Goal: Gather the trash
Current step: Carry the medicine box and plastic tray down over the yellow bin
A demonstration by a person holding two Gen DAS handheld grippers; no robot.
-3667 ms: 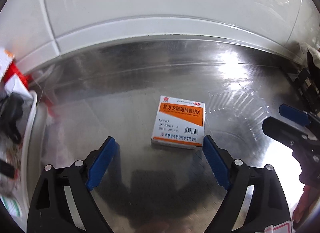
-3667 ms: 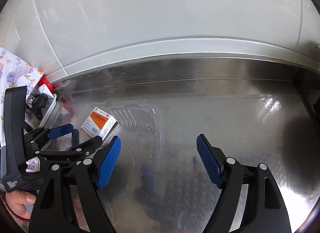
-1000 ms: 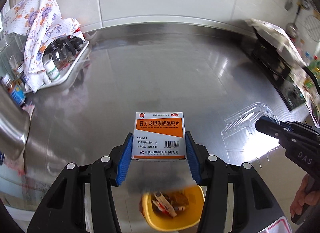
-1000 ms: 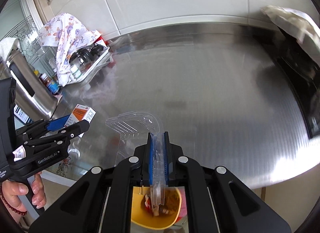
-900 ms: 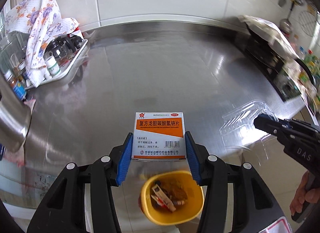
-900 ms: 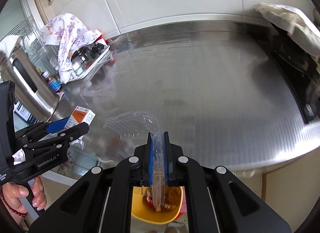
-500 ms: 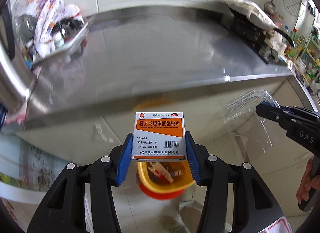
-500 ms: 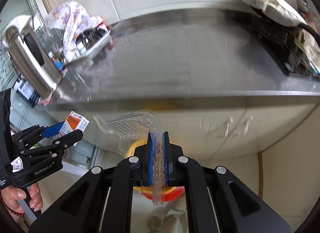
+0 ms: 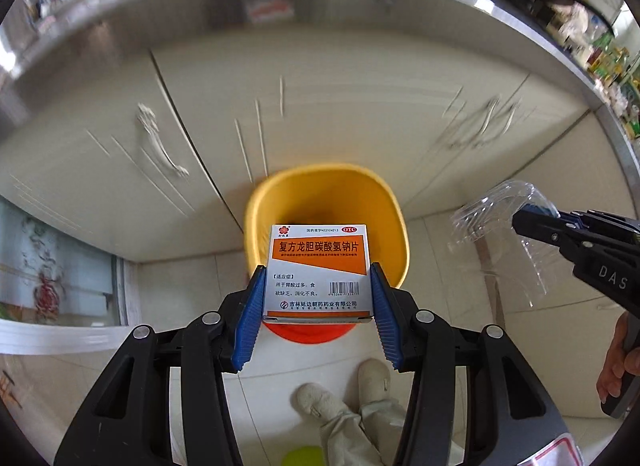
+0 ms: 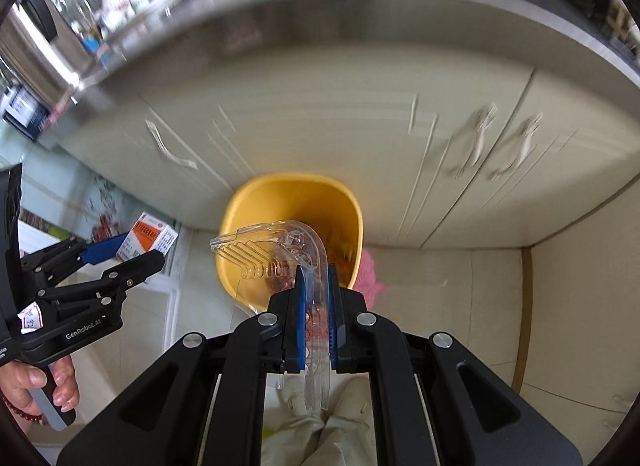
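Blue ribbed pads of the left claw (image 9: 318,306) clamp the sides of a white-and-orange cardboard medicine box (image 9: 319,272), held above the round yellow plastic trash bin (image 9: 280,189) on the pale tiled floor (image 9: 480,278). The right claw (image 10: 316,298) is clenched tight on a clear moulded plastic tray (image 10: 276,250), which juts forward over the same bin's mouth. Below the claws, light trouser legs and pale shoes (image 9: 372,378) stand on the tiles. Behind the bin rise cream cabinet doors (image 10: 320,121), blurred, with the steel desk (image 10: 280,13) edge above them.
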